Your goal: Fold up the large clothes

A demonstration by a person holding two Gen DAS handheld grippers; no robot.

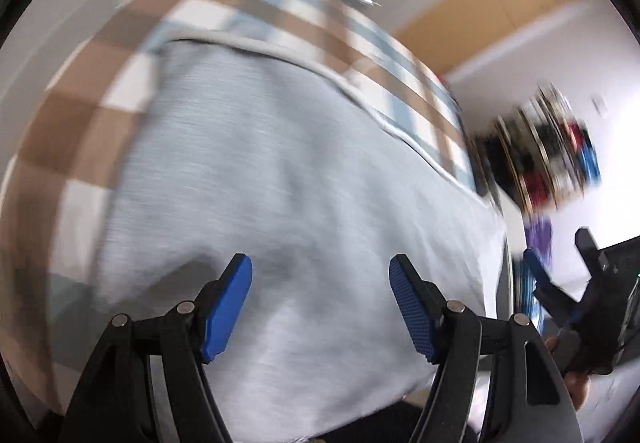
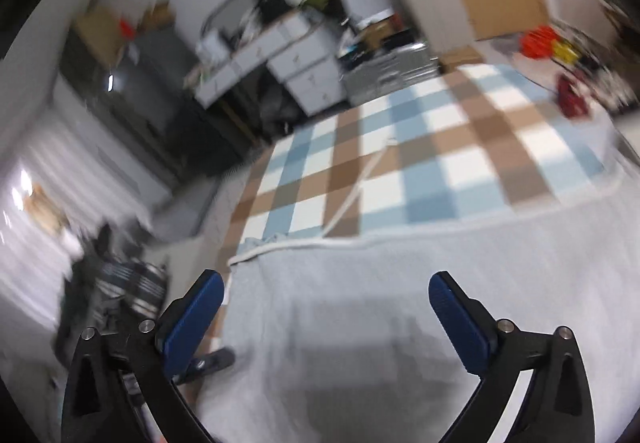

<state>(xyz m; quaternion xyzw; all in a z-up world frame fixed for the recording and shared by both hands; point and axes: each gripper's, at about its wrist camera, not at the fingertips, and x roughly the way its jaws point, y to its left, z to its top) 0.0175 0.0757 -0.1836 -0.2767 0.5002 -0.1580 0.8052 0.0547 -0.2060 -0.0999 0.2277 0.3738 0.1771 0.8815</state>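
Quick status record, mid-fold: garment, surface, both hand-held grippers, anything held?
garment: light grey knit garment, spread flat
surface: brown, blue and white checked cloth beneath it
cord: white drawstring lying on the checked cloth
left hand-held gripper: open, nothing between fingers, above the garment
right hand-held gripper: open wide, empty, above the garment
image: motion-blurred

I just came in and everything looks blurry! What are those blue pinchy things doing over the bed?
A person holds two tools with blue pads above a large light grey fabric garment spread on a brown, blue and white checked blanket. The left tool and the right tool both stand open, with nothing gripped between them. The garment lies mostly flat, with a white cord trailing across the blanket.
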